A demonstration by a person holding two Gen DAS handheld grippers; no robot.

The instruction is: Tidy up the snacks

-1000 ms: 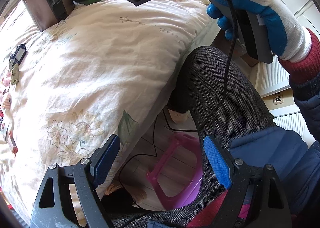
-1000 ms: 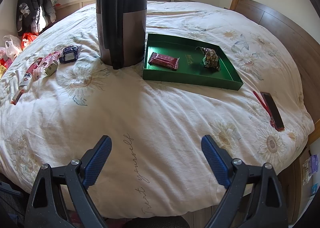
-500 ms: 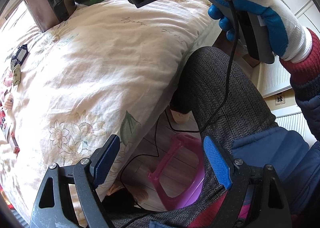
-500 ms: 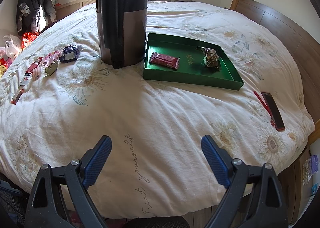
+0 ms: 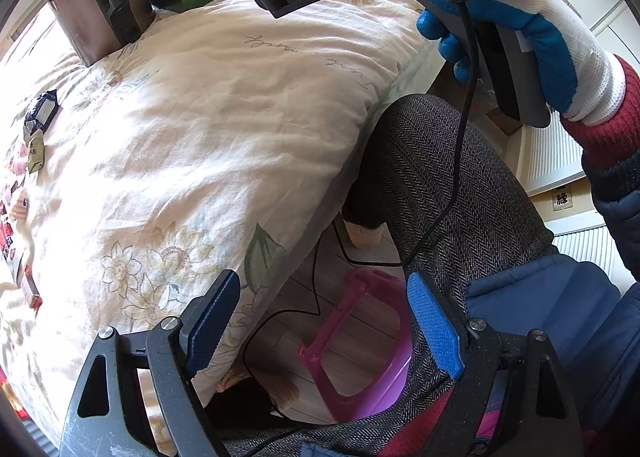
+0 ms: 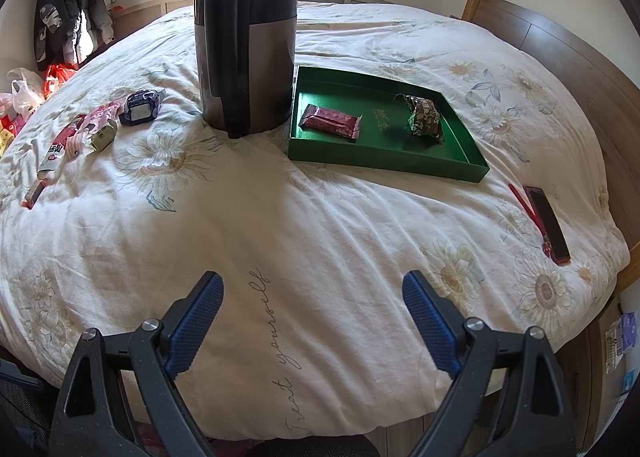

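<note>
Snacks were only partly sorted: a red bar (image 6: 331, 123) and a dark foil packet (image 6: 425, 117) lay in the green tray (image 6: 384, 161), while several wrapped snacks (image 6: 96, 129) waited on the quilt (image 6: 280, 217), with the left gripper (image 5: 324, 331) and right gripper (image 6: 314, 321) both gaping, empty.

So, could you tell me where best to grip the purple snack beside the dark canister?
Probably across the purple snack's short sides at mid-body, coming straight down from above. It lies flat on the soft quilt, clear of the canister, with the beige packet close on its left, so a top approach looks safest.
</note>
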